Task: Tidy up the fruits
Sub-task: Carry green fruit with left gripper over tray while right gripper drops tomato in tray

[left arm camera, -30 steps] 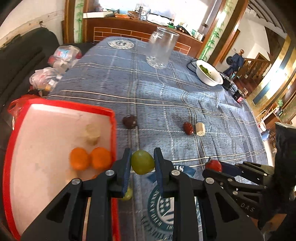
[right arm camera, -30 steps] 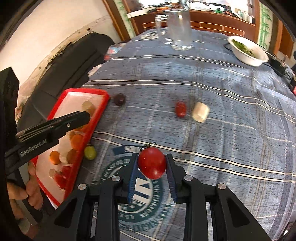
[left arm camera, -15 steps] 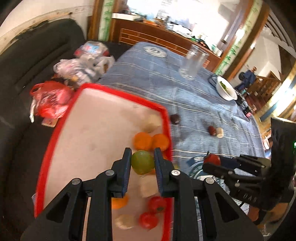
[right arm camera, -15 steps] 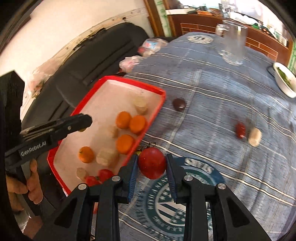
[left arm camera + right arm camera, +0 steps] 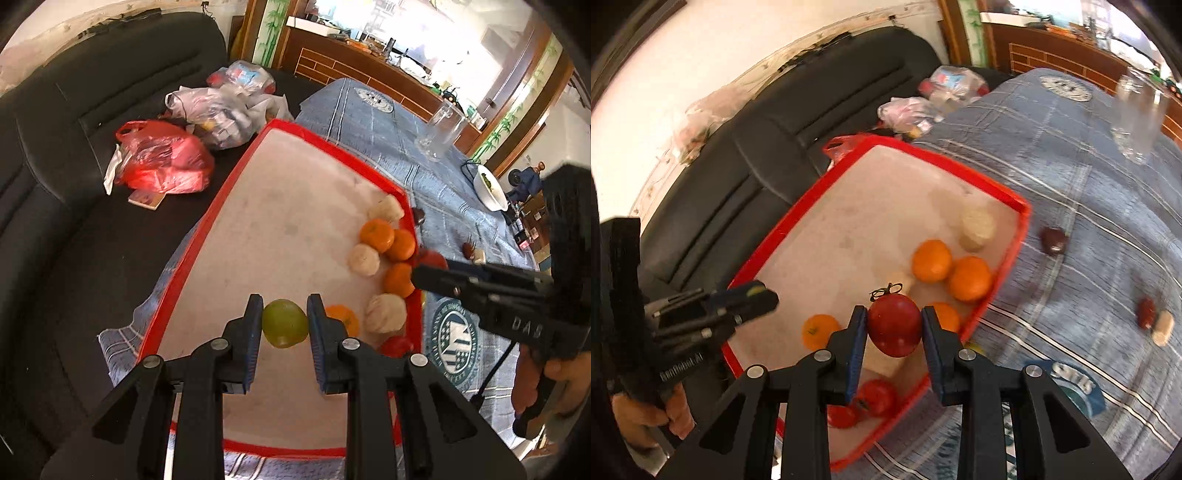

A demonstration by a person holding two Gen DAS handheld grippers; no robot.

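Round green fruit [image 5: 284,323]; glossy red tomato [image 5: 894,325] with dried stem.

Black sofa [image 5: 74,155], wooden sideboard [image 5: 354,62]

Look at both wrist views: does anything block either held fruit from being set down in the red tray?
The green fruit hangs over bare tray floor; nothing visible blocks it. The tomato hangs over the crowded side: a pale piece lies under it, with oranges and tomatoes close around.
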